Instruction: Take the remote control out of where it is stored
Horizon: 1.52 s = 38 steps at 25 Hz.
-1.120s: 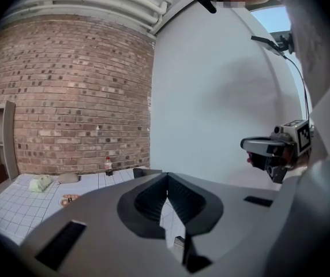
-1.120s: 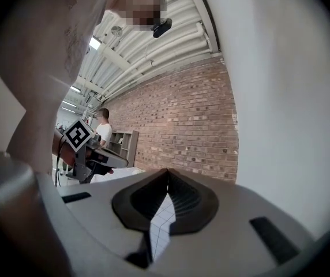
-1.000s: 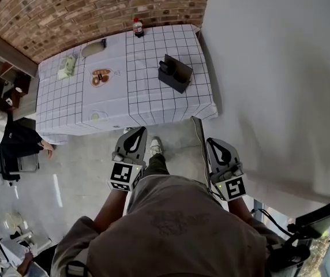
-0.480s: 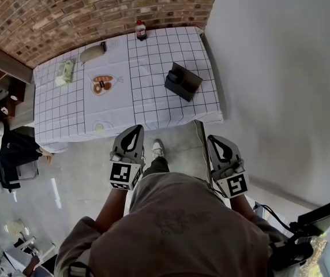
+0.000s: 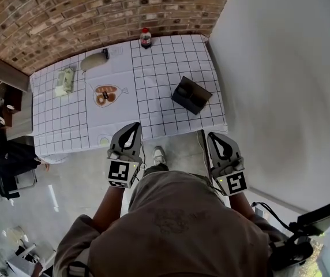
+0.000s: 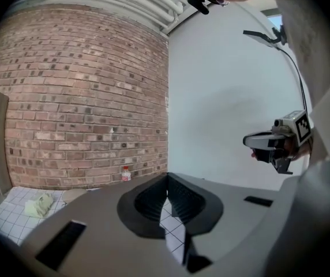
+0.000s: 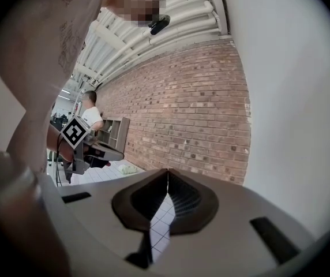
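Head view, entry one: dark box-shaped holder [image 5: 191, 94], standing on the right half of the table [image 5: 159, 68], set cornerwise to the grid lines of the white checked cloth. The remote control cannot be told apart from the holder's dark inside (too small and too dark at this range). Nothing touches the holder; the nearest things on the cloth lie well apart from it. Entry two: bottle with red cap [image 5: 146, 38], upright at the far edge of the table, near the brick wall [image 5: 67, 16]. Entry three: grey oval object [image 5: 94, 61], far left of the bottle. Entry four: pale green bundle [image 5: 65, 81], near the table's left edge. Entry five: fish-shaped dish [image 5: 105, 94] with brown contents, middle left. Entry six: left gripper [image 5: 135, 124], held at the near edge of the table, its two jaws pressed together at the tips with nothing between them, as the left gripper view confirms. Entry seven: right gripper [image 5: 211, 135], beside the table's near right corner, jaws likewise closed tip to tip and empty. Both are well short of the holder. A plain white wall [image 5: 280, 68] flanks the table on the right.
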Each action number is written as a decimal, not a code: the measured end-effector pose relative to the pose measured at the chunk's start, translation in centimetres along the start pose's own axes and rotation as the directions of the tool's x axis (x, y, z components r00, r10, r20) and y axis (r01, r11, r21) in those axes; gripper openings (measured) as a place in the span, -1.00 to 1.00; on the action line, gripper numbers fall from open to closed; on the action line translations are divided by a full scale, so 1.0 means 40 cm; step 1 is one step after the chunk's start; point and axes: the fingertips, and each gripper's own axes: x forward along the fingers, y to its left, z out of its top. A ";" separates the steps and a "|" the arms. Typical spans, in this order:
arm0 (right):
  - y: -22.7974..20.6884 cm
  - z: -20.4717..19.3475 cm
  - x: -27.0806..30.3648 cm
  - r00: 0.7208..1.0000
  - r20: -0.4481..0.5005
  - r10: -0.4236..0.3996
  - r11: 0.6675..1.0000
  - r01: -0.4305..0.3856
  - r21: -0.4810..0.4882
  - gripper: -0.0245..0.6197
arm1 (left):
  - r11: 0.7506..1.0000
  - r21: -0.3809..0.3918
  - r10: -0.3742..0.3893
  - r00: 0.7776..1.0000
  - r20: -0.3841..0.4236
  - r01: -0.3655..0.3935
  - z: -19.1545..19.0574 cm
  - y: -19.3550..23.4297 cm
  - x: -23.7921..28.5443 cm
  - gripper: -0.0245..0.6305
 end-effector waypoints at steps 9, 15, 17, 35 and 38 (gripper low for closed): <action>-0.004 0.007 0.089 0.999 -0.018 -0.030 0.999 0.030 -0.032 -0.88 | 1.000 0.015 -0.021 1.000 -0.005 0.021 0.024 0.081 0.041 -0.89; -0.011 0.021 0.117 0.999 -0.018 -0.038 0.997 0.037 -0.065 -0.88 | 0.998 -0.013 -0.054 0.998 0.045 0.055 0.037 0.092 0.055 -0.89; -0.020 0.020 0.121 0.999 -0.023 -0.048 0.997 0.047 -0.064 -0.88 | 0.998 -0.005 -0.062 0.997 0.056 0.063 0.040 0.091 0.067 -0.89; -0.094 0.028 0.149 0.999 -0.014 -0.038 0.997 0.037 -0.072 -0.88 | 0.997 -0.056 -0.059 0.998 0.032 0.061 0.055 0.088 0.166 -0.89; -0.123 0.033 0.147 0.999 -0.002 -0.037 0.997 0.037 -0.072 -0.88 | 0.997 -0.053 -0.055 0.998 0.038 0.057 0.070 0.072 0.183 -0.89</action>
